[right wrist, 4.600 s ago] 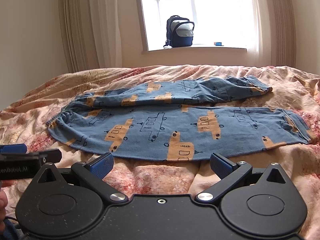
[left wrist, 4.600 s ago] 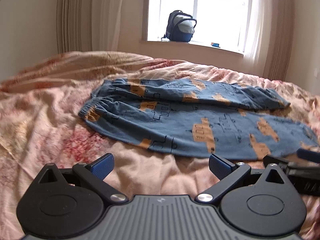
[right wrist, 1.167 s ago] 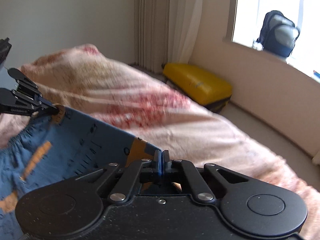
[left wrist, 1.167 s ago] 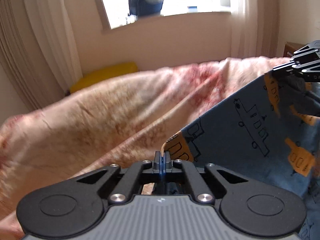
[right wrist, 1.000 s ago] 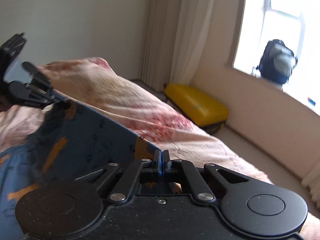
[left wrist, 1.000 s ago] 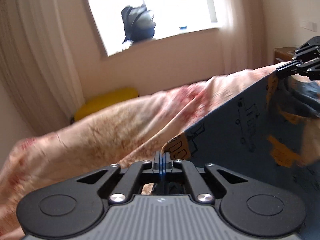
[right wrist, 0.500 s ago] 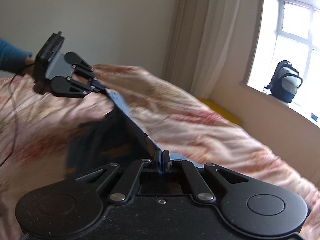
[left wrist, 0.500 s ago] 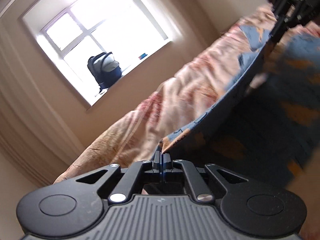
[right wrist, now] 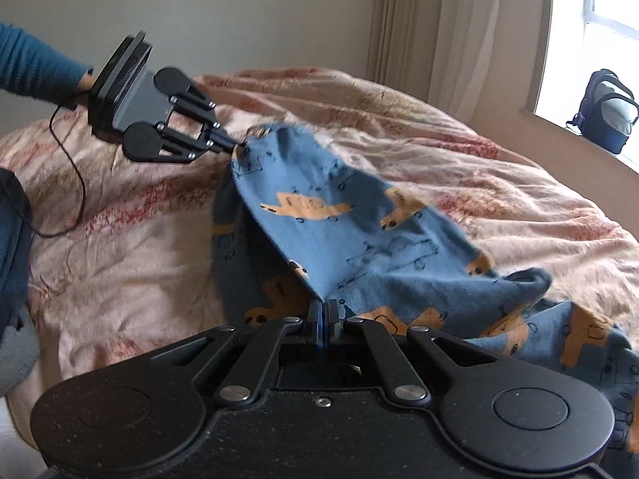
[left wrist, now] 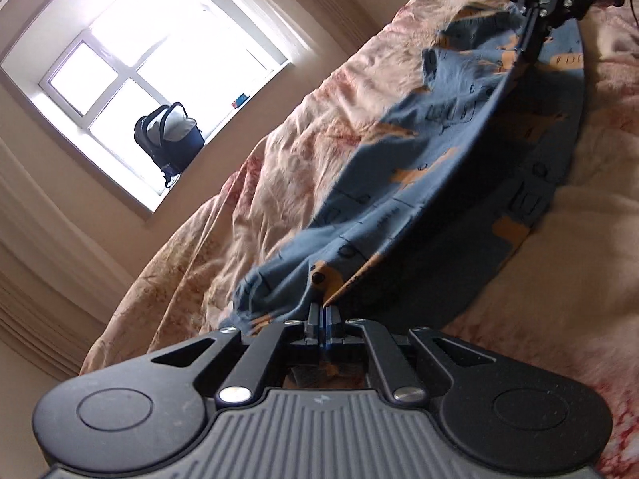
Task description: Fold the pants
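The blue pants (left wrist: 431, 147) with orange prints are held up over the bed, stretched between my two grippers. My left gripper (left wrist: 322, 311) is shut on one end of the pants edge; it also shows in the right wrist view (right wrist: 235, 145). My right gripper (right wrist: 322, 306) is shut on the other end of the pants (right wrist: 359, 235); it also shows in the left wrist view (left wrist: 523, 46). The upper layer hangs over a darker lower layer that rests on the bed. Loose cloth bunches at the right in the right wrist view.
The bed carries a pink, red-blotched duvet (left wrist: 319, 127) (right wrist: 120, 239). A dark backpack (left wrist: 169, 141) (right wrist: 609, 109) stands on the windowsill. Curtains (right wrist: 431, 20) hang by the window. A person's blue sleeve (right wrist: 32, 66) and a cable (right wrist: 72, 183) are at the left.
Both grippers have carried the held edge across the bed and lower. The pants have folded over, the upper layer now spreading over the lower one.
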Demonstrator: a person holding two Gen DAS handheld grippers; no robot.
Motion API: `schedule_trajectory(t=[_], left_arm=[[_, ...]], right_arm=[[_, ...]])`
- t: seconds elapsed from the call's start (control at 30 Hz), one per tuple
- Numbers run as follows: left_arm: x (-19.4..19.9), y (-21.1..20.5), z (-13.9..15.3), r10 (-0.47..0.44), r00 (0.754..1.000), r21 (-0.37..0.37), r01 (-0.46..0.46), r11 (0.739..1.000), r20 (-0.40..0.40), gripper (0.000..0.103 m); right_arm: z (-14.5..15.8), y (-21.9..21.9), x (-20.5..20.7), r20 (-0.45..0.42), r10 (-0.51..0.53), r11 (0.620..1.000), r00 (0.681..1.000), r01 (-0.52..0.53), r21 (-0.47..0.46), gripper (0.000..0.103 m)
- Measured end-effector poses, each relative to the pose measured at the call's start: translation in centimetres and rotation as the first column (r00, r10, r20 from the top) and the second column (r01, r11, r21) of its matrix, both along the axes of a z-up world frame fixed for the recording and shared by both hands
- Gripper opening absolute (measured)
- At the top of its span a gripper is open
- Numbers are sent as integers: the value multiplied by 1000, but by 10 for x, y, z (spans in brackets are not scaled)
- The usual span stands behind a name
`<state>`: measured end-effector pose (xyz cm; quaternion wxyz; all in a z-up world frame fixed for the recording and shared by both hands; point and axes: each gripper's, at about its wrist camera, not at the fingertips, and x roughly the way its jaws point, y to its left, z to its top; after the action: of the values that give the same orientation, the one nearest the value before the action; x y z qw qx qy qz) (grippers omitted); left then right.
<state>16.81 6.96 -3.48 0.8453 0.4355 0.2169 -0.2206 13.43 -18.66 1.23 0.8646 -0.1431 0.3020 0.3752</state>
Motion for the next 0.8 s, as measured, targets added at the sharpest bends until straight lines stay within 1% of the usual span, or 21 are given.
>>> schedule_trajectory(t=[0.13,0.23,0.33,0.43,0.53,0.6,0.67,0.8], left_arm=[[-11,-4,-2,-24,999,6,24,1000,-23,1],[-16,-8,-9,-34,998,13,34,999,-45,1],[-15,-7,-18,-12,998,21,13,1000,-69,1],[-14,-6,-24,5,997,30,-2,1000,-82,0],[-16,-5,-23,9,996,32,-6,999,-89,0],[-16,-4,-21,10,995,34,-7,999,-96,0],[-15,-3,-22,16,994,34,-12,999,-108,0],[-13,-3,-22,36,990,27,-33,999,-139,0]], right_arm=[[10,-14,-3,21,-1,1000,1000,1,13,0],[12,-21,-6,12,-8,1000,1000,8,19,0],[3,-22,-8,-19,-9,1000,1000,10,21,0],[-8,-18,-10,-35,14,1000,999,-14,3,0],[-7,-20,-12,-36,30,1000,999,-30,7,0],[-3,-22,-14,-26,45,999,999,-45,-1,0],[-4,-22,-16,-35,64,998,997,-65,-17,0],[-24,-19,-18,-80,80,995,994,-84,-47,0]])
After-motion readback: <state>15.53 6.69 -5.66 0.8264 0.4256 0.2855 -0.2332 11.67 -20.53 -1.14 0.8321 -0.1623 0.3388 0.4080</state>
